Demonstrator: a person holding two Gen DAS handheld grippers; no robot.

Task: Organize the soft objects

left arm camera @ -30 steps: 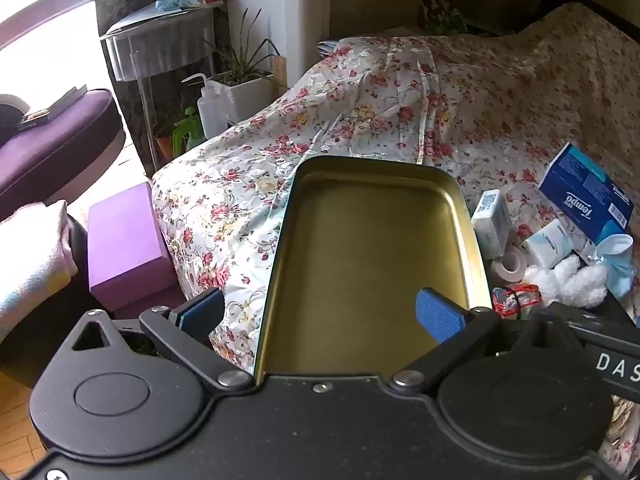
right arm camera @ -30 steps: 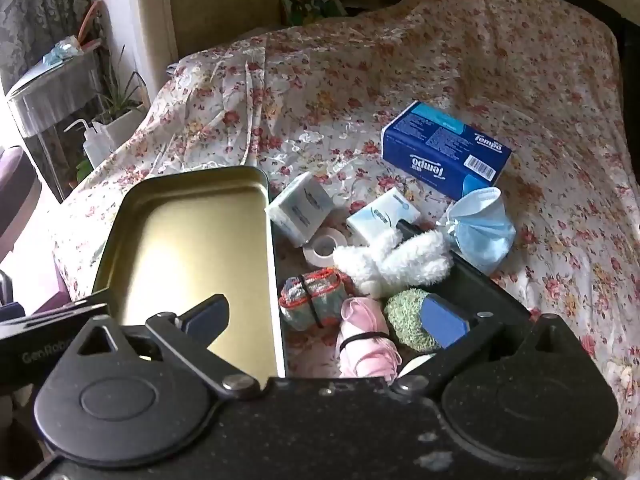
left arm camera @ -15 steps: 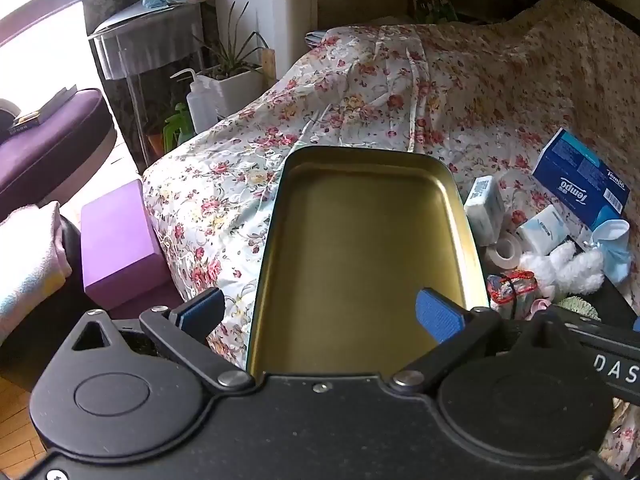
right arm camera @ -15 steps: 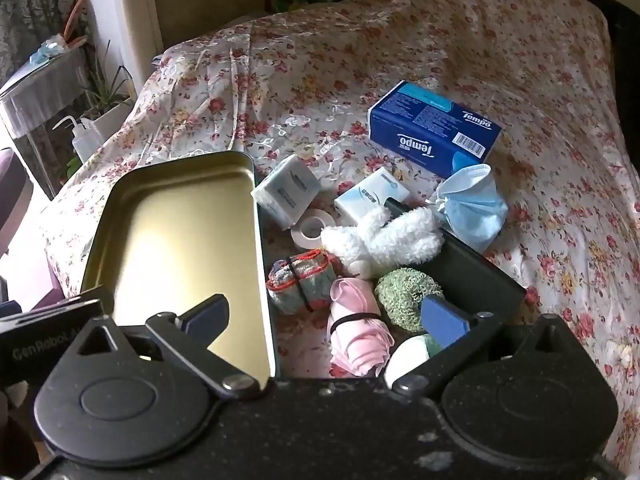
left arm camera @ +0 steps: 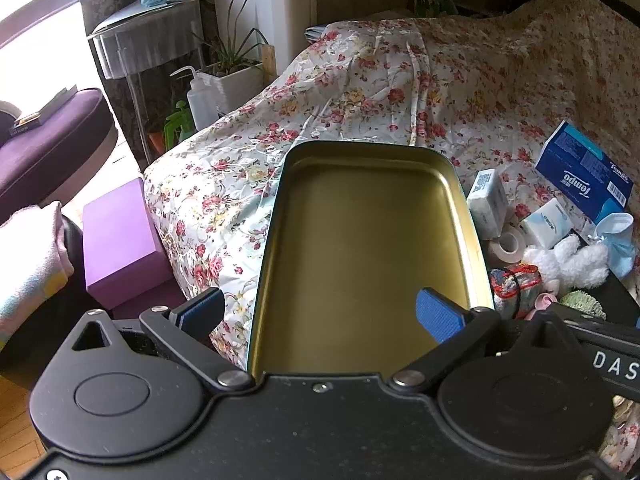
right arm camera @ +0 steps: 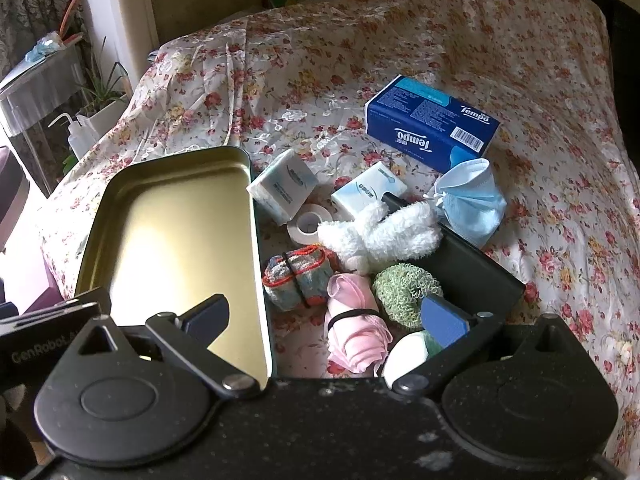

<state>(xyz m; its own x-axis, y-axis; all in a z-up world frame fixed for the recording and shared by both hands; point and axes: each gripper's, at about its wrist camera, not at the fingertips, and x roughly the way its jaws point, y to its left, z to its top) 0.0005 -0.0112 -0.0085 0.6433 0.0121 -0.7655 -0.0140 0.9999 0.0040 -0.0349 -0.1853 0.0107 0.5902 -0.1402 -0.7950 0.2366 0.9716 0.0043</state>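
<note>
An empty gold metal tin (left arm camera: 372, 240) (right arm camera: 176, 240) lies on the flowered bedspread. To its right is a heap of soft things: a white fluffy toy (right arm camera: 384, 232), a red-grey rolled sock bundle (right arm camera: 298, 276), a pink rolled cloth (right arm camera: 358, 332), a green knitted scrubber (right arm camera: 404, 288), a blue face mask (right arm camera: 472, 204) and a roll of white tape (right arm camera: 310, 222). My left gripper (left arm camera: 320, 312) hangs open over the tin's near end, holding nothing. Over the near side of the heap my right gripper (right arm camera: 332, 318) stands open, with nothing in it.
A blue Tempo tissue box (right arm camera: 432, 124) and two small tissue packs (right arm camera: 282, 190) (right arm camera: 368, 192) lie behind the heap. A black lid (right arm camera: 472, 276) sits under the toy. Left of the bed are a purple block (left arm camera: 120, 240), a plant pot (left arm camera: 232, 84) and a side table (left arm camera: 148, 40).
Both grippers have pulled back and up from the bed, so the tin and the heap show more fully. Nothing was grasped or moved.
</note>
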